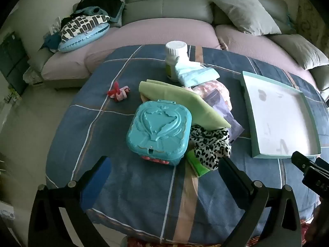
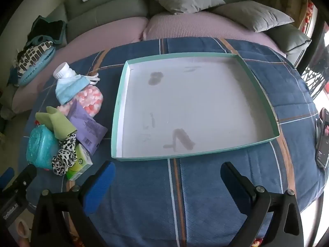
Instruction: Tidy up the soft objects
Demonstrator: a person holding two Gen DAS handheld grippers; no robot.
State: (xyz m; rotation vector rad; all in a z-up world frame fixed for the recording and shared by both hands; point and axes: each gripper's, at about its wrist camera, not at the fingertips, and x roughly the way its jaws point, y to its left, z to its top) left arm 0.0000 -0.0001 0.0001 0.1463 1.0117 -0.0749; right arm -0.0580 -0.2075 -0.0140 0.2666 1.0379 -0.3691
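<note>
Left gripper (image 1: 164, 177) and right gripper (image 2: 167, 180), jaws wide and empty, hover over bare blue blanket (image 2: 205, 195); teal-rimmed tray (image 2: 120, 94) lies beside the clutter.

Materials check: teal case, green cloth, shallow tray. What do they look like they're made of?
Teal case: moulded hard plastic, glossy; raised relief on the lid catches highlights.
Green cloth: smooth matte fabric, possibly microfibre or felt; lies folded in soft, flat layers.
Shallow tray: probably cardboard, like a box lid; thin folded walls, matte white inside with stains, teal outside.
</note>
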